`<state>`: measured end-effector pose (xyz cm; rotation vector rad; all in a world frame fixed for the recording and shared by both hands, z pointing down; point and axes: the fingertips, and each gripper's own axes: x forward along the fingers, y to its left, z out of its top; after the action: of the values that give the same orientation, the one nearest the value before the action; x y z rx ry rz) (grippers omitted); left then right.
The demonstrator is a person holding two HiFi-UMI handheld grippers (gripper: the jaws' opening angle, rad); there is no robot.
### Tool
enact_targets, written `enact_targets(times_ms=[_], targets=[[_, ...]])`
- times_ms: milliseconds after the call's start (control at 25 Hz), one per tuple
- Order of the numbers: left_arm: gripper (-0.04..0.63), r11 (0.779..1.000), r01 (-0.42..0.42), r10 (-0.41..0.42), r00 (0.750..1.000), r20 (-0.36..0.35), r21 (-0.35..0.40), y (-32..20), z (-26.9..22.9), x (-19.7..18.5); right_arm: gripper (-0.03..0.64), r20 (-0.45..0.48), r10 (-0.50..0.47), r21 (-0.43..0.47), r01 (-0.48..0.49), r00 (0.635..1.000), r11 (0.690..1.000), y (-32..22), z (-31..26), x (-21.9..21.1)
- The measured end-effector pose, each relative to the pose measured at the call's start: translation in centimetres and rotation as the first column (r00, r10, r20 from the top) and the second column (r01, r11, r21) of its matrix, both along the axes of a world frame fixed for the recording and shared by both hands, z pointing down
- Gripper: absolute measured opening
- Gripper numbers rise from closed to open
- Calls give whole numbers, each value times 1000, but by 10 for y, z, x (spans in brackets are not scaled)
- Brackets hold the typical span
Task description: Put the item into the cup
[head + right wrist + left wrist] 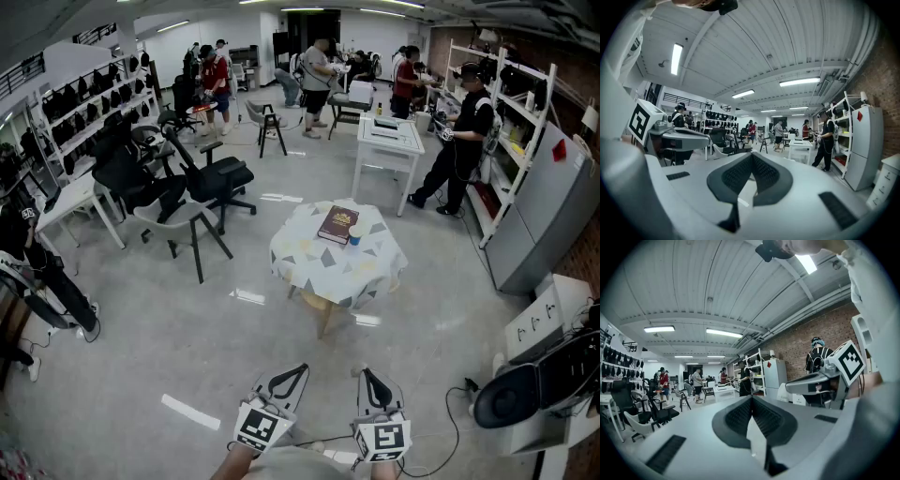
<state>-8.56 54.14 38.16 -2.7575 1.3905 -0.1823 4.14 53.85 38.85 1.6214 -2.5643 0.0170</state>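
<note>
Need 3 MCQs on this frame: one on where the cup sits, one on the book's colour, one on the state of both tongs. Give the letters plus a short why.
1. Where is the blue cup?
A. On a chair seat
B. On the round table, next to the book
C. On the floor

2. What colour is the book's cover?
A. Dark red
B. Yellow
C. Green

3. How are the left tongs and the right tongs?
A. Both wide open
B. Left shut on the blue cup, right open
C. Both shut, with nothing between them

Answers:
1 B: the head view shows the blue cup standing on the cloth-covered round table by the book's near corner.
2 A: the cover shows dark red against the pale cloth.
3 C: in each gripper view the tips meet with nothing held, and both tongs are far from the table.
</note>
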Motion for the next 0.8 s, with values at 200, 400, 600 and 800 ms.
enact_targets(times_ms=[200,400,600,800], targets=[[12,1000,9,-9,1000,-4,-5,9,3,3,5,31,-4,18,3,1000,1000,8,-4,4],[12,1000,21,-21,1000,-14,-7,6,2,4,5,27,-11,30,10,1000,999,3,-9,5],[12,1000,20,-20,1000,-16,14,-10,0,6,5,20,-4,31,3,1000,1000,-12,-7,6],[12,1000,15,-14,1000,-28,8,-31,4,7,5,7,-2,28,2,1000,1000,-34,-4,4]])
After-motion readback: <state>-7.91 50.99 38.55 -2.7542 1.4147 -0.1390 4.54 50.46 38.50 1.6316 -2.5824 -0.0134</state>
